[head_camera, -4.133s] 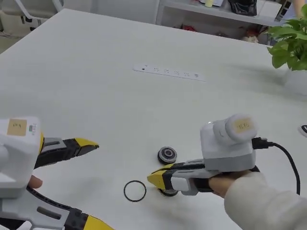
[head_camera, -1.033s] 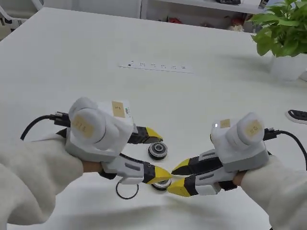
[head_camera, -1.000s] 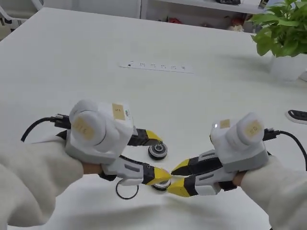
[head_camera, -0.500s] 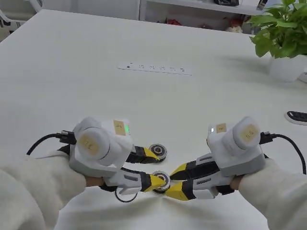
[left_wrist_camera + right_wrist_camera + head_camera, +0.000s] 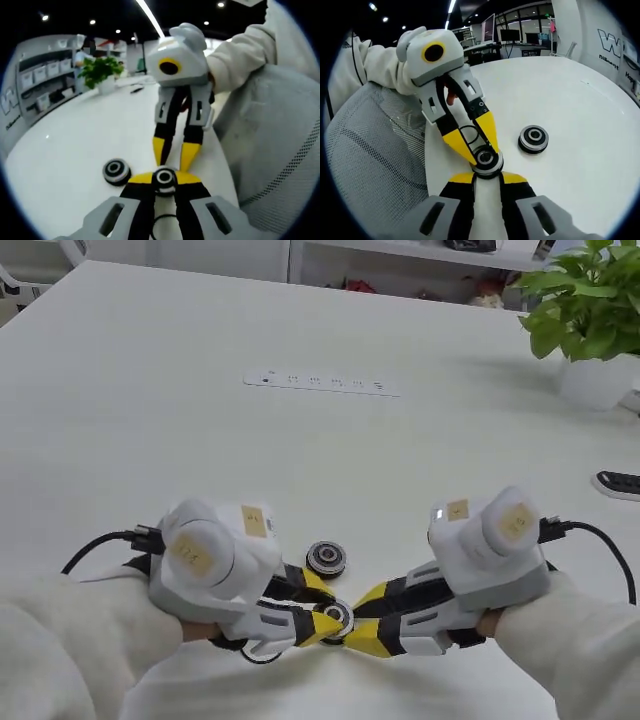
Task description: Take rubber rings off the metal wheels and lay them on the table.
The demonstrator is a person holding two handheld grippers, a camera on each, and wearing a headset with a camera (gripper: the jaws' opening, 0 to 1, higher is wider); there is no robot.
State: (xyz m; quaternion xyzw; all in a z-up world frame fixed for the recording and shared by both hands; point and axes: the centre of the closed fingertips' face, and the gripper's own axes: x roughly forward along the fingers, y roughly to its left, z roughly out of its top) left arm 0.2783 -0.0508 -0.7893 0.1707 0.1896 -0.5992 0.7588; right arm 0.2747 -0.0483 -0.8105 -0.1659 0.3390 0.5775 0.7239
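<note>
1. The left gripper (image 5: pixel 305 623) has its jaws clamped across the near metal wheel (image 5: pixel 336 615), one yellow tip on either side of it.
2. The right gripper (image 5: pixel 368 628) meets it tip to tip from the opposite side. Its jaws are slightly apart, with the tips at the wheel's rim. I cannot tell whether they pinch the rubber ring (image 5: pixel 488 173) or only touch it.
3. Key relation: the wheel sits between the two grippers, dead ahead of both, with its flat face up. The ring runs round the rim on the right gripper's side. Judgement: the left holds and the right peels.
4. I cannot tell whether the wheel is clear of the table (image 5: pixel 200 440).
5. The second wheel (image 5: pixel 326 558) lies just beyond, apart from both grippers.
6. A loose ring (image 5: pixel 164 216) lies on the table under the left gripper.
</note>
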